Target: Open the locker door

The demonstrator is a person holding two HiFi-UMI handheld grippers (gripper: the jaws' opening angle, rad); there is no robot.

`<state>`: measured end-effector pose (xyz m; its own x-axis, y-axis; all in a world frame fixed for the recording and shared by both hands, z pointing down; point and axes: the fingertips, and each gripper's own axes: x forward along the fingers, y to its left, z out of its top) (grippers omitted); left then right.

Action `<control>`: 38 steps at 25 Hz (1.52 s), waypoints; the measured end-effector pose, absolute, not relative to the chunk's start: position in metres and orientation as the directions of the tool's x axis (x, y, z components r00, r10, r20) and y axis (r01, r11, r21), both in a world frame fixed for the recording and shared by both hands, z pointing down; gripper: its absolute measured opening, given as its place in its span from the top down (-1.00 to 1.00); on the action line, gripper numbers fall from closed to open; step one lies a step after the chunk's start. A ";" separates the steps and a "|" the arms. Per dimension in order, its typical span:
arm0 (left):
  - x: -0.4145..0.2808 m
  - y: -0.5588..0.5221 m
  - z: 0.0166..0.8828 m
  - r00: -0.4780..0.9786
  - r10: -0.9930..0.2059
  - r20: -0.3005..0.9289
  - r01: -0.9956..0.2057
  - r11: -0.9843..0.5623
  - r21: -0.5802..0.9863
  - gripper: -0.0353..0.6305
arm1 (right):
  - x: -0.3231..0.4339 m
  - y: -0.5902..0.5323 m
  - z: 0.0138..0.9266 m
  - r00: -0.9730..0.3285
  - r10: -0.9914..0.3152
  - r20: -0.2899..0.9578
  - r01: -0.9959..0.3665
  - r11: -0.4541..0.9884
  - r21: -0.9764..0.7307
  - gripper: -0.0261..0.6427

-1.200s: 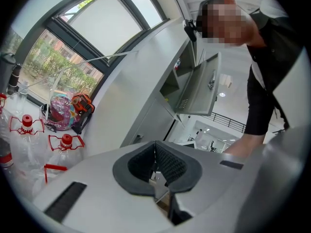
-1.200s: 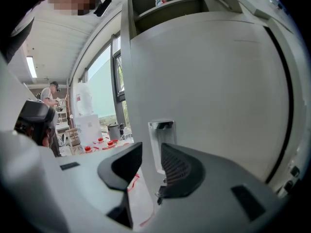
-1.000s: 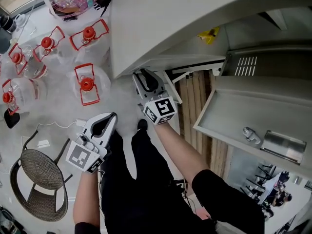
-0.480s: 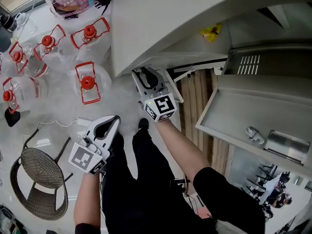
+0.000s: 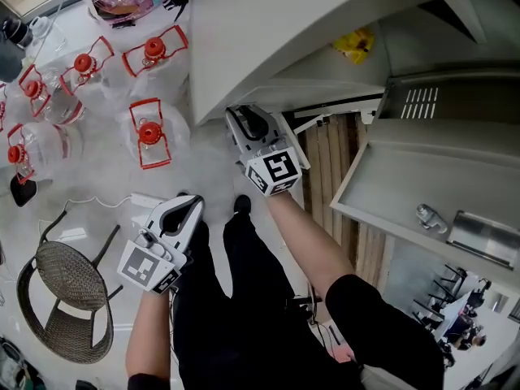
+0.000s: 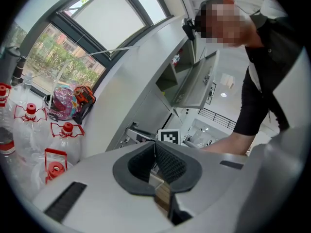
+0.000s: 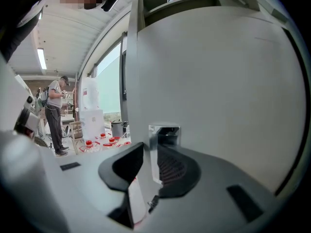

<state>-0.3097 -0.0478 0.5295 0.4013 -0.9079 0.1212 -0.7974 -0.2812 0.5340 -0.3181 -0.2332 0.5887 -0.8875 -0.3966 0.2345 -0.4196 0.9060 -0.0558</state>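
Observation:
The locker door [image 5: 268, 39] is a big pale grey panel; in the right gripper view it [image 7: 228, 81] fills the right side, with a recessed metal handle [image 7: 165, 130] at its edge. My right gripper [image 5: 244, 122] is at that edge. Its jaws are closing with the door's edge and handle between them [image 7: 151, 154]; the pads stand close on both sides, and no firm press shows. My left gripper [image 5: 183, 208] hangs lower left over the floor, away from the locker, shut with nothing in it [image 6: 154, 152].
Another locker door [image 5: 422, 185] with a latch stands swung open at the right, above a wooden slatted surface [image 5: 325, 161]. A yellow item [image 5: 357, 45] lies in an open compartment. Several water jugs with red caps [image 5: 146, 128] and a wicker chair [image 5: 69, 299] are on the floor at left.
My right gripper has slid a little up and right along the door's edge. The left gripper has drifted slightly right and down.

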 end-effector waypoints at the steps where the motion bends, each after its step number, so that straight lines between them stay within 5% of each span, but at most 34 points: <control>1: -0.308 -0.047 0.530 0.401 -0.908 0.121 -0.796 -0.280 0.536 0.84 | -0.317 -0.232 0.589 -0.890 -0.391 0.233 -0.414 0.909 -0.054 0.63; 20: -0.277 -0.051 0.528 0.396 -0.911 0.116 -0.798 -0.278 0.535 0.84 | -0.290 -0.201 0.590 -0.930 -0.268 0.253 -0.289 0.956 -0.048 0.63; 38: -0.219 -0.054 0.507 0.189 -0.978 0.086 -0.868 -0.126 0.480 0.84 | -0.230 -0.161 0.590 -0.963 -0.041 0.268 -0.061 0.996 -0.066 0.62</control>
